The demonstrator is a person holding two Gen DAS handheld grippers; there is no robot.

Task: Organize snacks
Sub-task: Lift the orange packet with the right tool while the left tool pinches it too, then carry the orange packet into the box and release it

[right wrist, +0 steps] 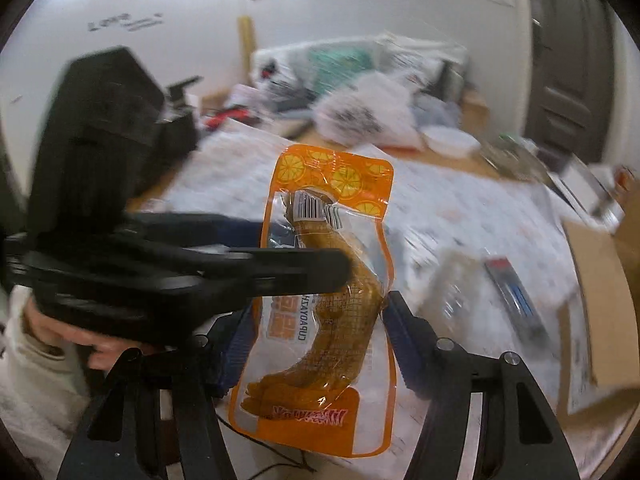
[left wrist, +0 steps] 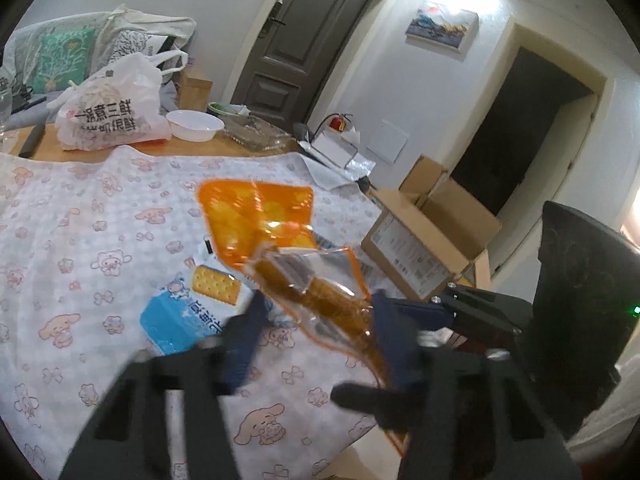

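left wrist view has my left tool [left wrist: 316, 312] with its blue pads on either side of the orange snack pouch [left wrist: 280, 248]. the pouch runs up and away between the fingers, held in the air above the desk [left wrist: 80, 240]. whether the pads are really biting it or just sitting beside it i can't tell from here, too much blur and the plastic is see-through.

right wrist view shows the same orange snack pouch [right wrist: 324, 292] upright between the fingers of my right tool [right wrist: 316, 332], lemon-slice print at the top, barcode under that, brown chicken-foot looking thing inside the clear window. my right tool looks spread, with small gaps to the pouch edges on both sides, so it isn't pinching. the left tool [right wrist: 280, 268] comes in from the left side of that view, one black finger lying across the middle of the pouch, so that one seems to be what's carrying it.

on the desk, which has a white cloth with pink cartoon dogs, a blue cracker packet [left wrist: 188, 308] lies flat right under the pouch. farther back sit a white plastic bag [left wrist: 112, 108] with black chinese print and a white bowl [left wrist: 195, 125] just beside it. an open cardboard box [left wrist: 428, 240] sits past the right edge of the desk. the right wrist view is pretty smeared.
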